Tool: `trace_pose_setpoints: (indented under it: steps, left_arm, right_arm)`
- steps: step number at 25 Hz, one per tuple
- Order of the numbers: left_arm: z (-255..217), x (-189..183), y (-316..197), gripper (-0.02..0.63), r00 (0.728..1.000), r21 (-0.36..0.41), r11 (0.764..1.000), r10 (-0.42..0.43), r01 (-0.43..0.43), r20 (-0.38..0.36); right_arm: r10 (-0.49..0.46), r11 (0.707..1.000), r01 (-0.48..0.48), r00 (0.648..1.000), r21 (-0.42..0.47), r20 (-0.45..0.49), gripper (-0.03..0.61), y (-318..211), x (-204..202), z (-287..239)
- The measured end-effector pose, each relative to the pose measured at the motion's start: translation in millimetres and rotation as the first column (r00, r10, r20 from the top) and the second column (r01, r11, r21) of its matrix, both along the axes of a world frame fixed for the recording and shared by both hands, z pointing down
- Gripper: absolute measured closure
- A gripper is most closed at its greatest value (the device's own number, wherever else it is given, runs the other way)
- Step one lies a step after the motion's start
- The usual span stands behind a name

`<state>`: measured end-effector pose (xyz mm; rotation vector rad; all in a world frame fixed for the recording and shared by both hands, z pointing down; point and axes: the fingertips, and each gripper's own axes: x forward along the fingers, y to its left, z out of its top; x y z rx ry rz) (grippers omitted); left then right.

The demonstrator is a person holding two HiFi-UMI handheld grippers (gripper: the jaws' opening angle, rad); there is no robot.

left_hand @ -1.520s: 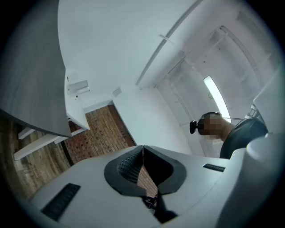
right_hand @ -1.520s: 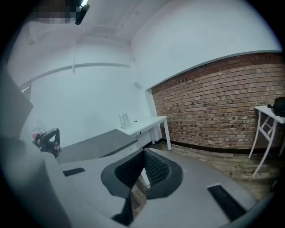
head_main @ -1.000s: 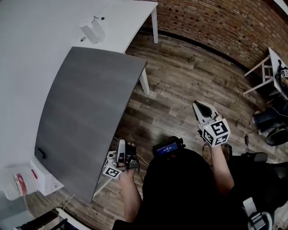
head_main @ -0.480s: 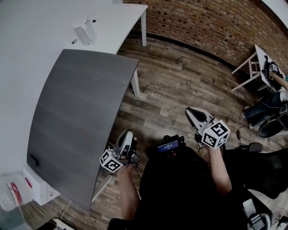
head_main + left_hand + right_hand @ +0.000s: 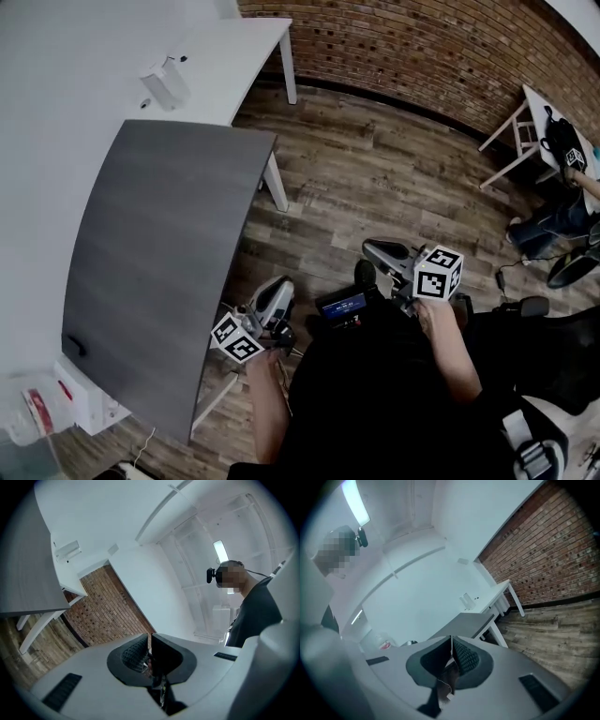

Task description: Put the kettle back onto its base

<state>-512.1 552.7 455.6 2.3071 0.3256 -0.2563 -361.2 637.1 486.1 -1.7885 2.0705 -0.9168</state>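
Left gripper view has the left gripper (image 5: pixel 149 641) with its jaws pressed together and nothing between them. The right gripper (image 5: pixel 451 641) is the same: pads closed on each other, empty. From where I stand, both are held low and close to the person's body, over the wood floor (image 5: pixel 375 178). The left one is just beside the near edge of the grey table (image 5: pixel 159 244).

Beyond the grey table is a white table (image 5: pixel 234 56) against the brick wall (image 5: pixel 422 47). On it stands a white jug-shaped thing (image 5: pixel 159 84), which may be the kettle, though it is too small here to be sure. I can't pick out a base. Both grippers are well apart from it.

If that is the kettle, I'd expect a stiff shell with a smooth, rather slippery body, and any water inside would make it heavy and inclined to swing. The handle looks like the sensible place to grip, high up near the body, so the weight hangs straight under the jaws. Those jaws would need to open first. Setting it on a base would call for a level, centred descent rather than a drop.
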Motion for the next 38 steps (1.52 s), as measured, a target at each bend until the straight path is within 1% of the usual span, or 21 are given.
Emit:
trace_pose_setpoints:
  steps: [2, 5, 10, 12, 14, 19, 23, 27, 29, 32, 34, 38]
  left_arm:
    - [3.2, 6.2, -2.1, 0.595, 1.0, -0.003, 1.0, -0.023, 0.023, 0.02]
    - [7.1, 25.0, -6.5, 0.595, 0.997, -0.015, 0.998, -0.055, 0.056, 0.058]
    - [14.4, 80.8, -12.1, 0.595, 0.992, -0.031, 0.997, -0.074, 0.077, 0.102]
    - [14.1, 107.7, -10.3, 0.595, 0.992, -0.034, 0.997, -0.063, 0.067, 0.105]
    - [11.1, 137.6, -6.8, 0.595, 0.993, -0.02, 0.999, -0.046, 0.048, 0.107]
    - [0.0, 200.7, 7.7, 0.595, 0.992, 0.011, 1.0, -0.01, 0.009, 0.123]
    - [3.1, 230.1, 13.4, 0.594, 0.987, 0.009, 1.0, 0.013, -0.014, 0.162]
    - [7.0, 251.9, 12.2, 0.594, 0.983, -0.011, 1.0, 0.026, -0.025, 0.182]
    - [7.8, 267.1, 12.3, 0.594, 0.981, -0.011, 0.999, 0.048, -0.047, 0.187]
    - [14.0, 290.3, 7.5, 0.594, 0.974, -0.017, 0.996, 0.095, -0.093, 0.204]
    - [21.8, 304.1, -2.7, 0.594, 0.972, -0.042, 0.992, 0.121, -0.115, 0.202]
    - [33.7, 333.3, -37.3, 0.594, 0.971, -0.094, 0.984, 0.166, -0.152, 0.17]
  right_arm:
    - [-0.01, 1.0, 0.009, 0.999, 0.018, 0.045, 0.56, -5.8, 9.9, 5.1]
    - [-0.034, 0.999, 0.032, 0.996, 0.023, 0.081, 0.56, -19.2, 32.0, 11.2]
    - [-0.067, 0.997, 0.062, 0.994, 0.05, 0.09, 0.56, -31.2, 85.3, 10.3]
    - [-0.059, 0.997, 0.054, 0.994, 0.058, 0.095, 0.56, -25.3, 112.5, 10.0]
    - [-0.043, 0.997, 0.035, 0.993, 0.073, 0.111, 0.56, -17.2, 142.9, 10.6]
    - [-0.028, 0.992, 0.004, 0.984, 0.13, 0.179, 0.56, 6.6, 204.6, 6.9]
    - [-0.006, 0.987, -0.034, 0.97, 0.16, 0.241, 0.56, 10.1, 240.9, 6.1]
    - [0.002, 0.98, -0.055, 0.964, 0.19, 0.265, 0.56, 9.1, 253.7, 0.0]
    - [0.003, 0.983, -0.052, 0.963, 0.177, 0.268, 0.56, 7.5, 256.1, 4.6]
    - [0.014, 0.99, -0.051, 0.964, 0.134, 0.264, 0.56, 1.4, 259.9, 16.2]
    - [0.025, 0.993, -0.054, 0.965, 0.104, 0.26, 0.56, -6.1, 264.1, 23.8]
    - [0.066, 0.996, -0.078, 0.967, 0.041, 0.246, 0.56, -31.0, 281.1, 35.7]
